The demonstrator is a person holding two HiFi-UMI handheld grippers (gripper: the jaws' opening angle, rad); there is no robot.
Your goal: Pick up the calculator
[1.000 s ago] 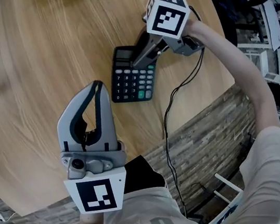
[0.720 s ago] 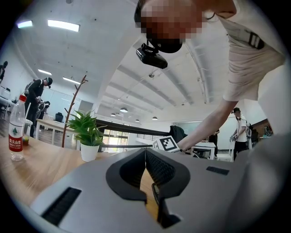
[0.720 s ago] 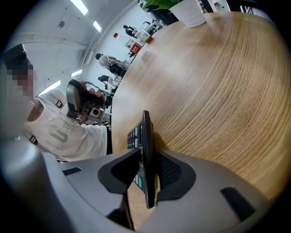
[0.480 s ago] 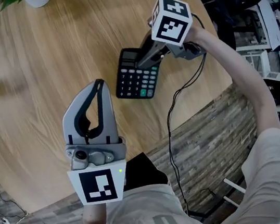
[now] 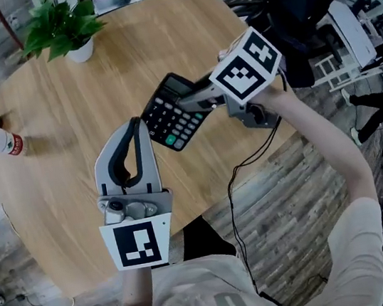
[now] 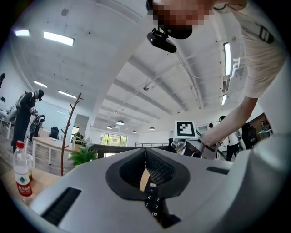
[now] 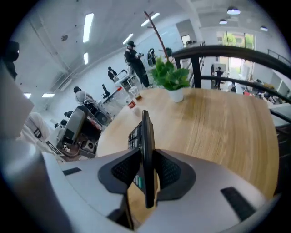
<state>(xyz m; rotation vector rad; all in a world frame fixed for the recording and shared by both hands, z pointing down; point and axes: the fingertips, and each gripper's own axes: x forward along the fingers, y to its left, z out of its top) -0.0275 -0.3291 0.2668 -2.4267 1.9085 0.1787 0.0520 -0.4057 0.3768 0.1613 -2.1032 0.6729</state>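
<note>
Closest to the person, the left gripper (image 5: 134,124) is held over the near part of the round wooden worktop (image 5: 64,169), its jaws brought together with nothing between them. Just beyond it, to the right, the right gripper (image 5: 185,104) has its jaws clamped on the black calculator (image 5: 166,121), pinching its thin body from both faces. The calculator hangs tilted in the air above the worktop, keys showing. Farther off at the left stands a plastic bottle (image 5: 1,142) with a red cap. A potted green plant (image 5: 64,30) stands at the far edge.
</note>
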